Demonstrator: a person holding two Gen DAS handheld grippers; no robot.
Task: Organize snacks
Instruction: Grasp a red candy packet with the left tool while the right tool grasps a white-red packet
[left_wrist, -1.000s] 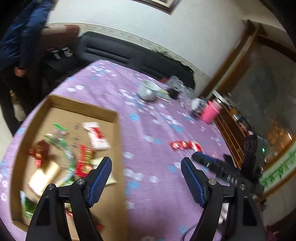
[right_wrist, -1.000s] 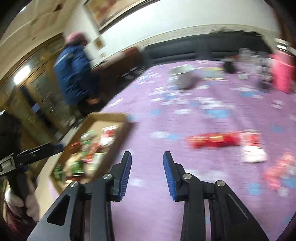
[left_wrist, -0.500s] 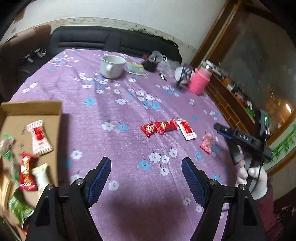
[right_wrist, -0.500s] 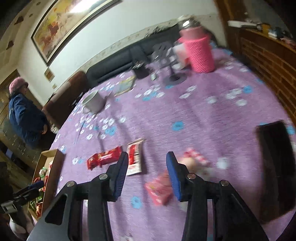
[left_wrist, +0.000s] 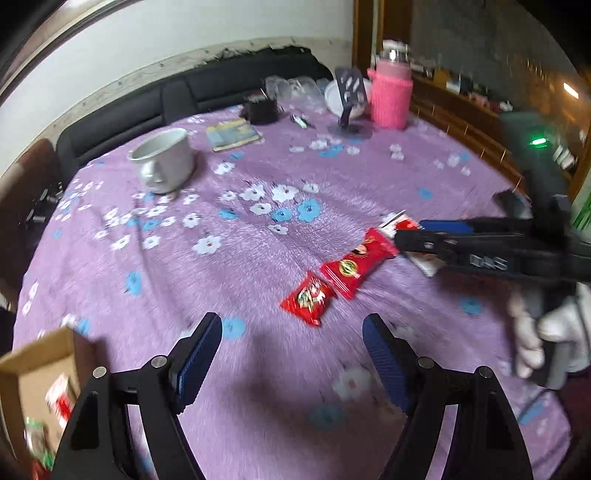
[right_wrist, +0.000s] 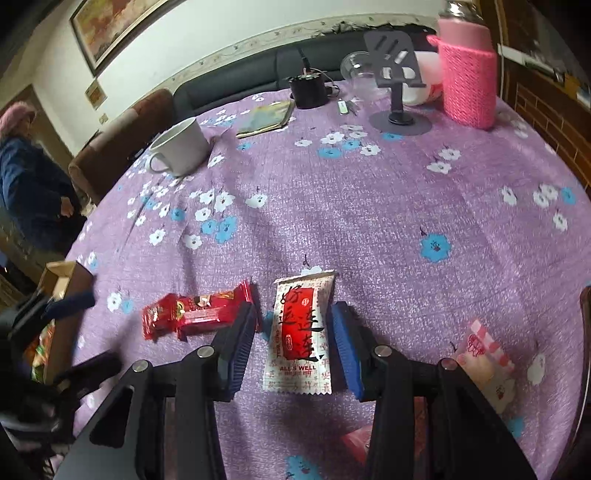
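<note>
A white-and-red snack packet (right_wrist: 299, 336) lies flat on the purple flowered cloth (right_wrist: 369, 221), between the blue pads of my right gripper (right_wrist: 294, 310). The pads stand on either side of it with a small gap on the left, so that gripper is open. Left of it lies a row of red packets (right_wrist: 195, 312). My left gripper (left_wrist: 291, 325) hovers open just short of the nearest red packet (left_wrist: 306, 301), with two more (left_wrist: 347, 271) behind. The right gripper (left_wrist: 410, 230) reaches in from the right, in a white-gloved hand. The cardboard box (left_wrist: 33, 369) with snacks sits at the lower left.
A pink checked packet (right_wrist: 484, 354) lies right of my right gripper. At the far side of the table stand a white mug (left_wrist: 162, 162), a booklet (right_wrist: 266, 116), a black cup (right_wrist: 308, 90), a phone stand (right_wrist: 397, 74) and a pink bottle (left_wrist: 391, 96). A person in a blue jacket (right_wrist: 29, 184) stands at the left.
My left gripper has swung right, away from the box and toward the red packets. My right gripper has come down over the white-and-red packet, its jaws a little wider.
</note>
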